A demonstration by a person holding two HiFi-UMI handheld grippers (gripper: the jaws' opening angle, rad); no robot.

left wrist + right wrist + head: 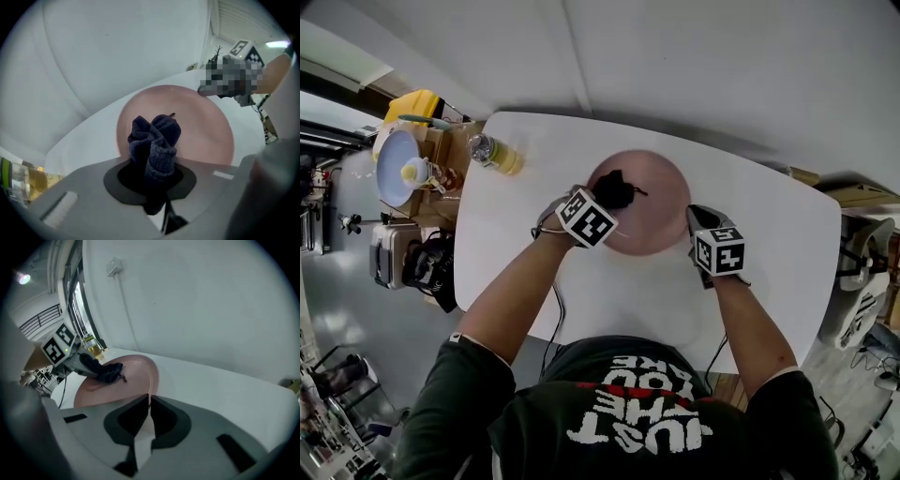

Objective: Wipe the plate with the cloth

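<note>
Clenched on the bunched dark cloth (155, 140), the left tongs (157, 185) are held over the pink plate (206, 136), with the cloth apparently touching it just left of centre. The plate's right rim is gripped by the right tongs (149, 404) and steadied on the white desk (609, 300). Most bare surface is judged to lie rightward of the cloth.

I see the cloth (154, 140), dark blue and bunched, clamped in the jaws of the left gripper (157, 187), its end lying on the plate (201, 126). This round pink plate has its rim pinched by the right gripper (149, 411).
</note>
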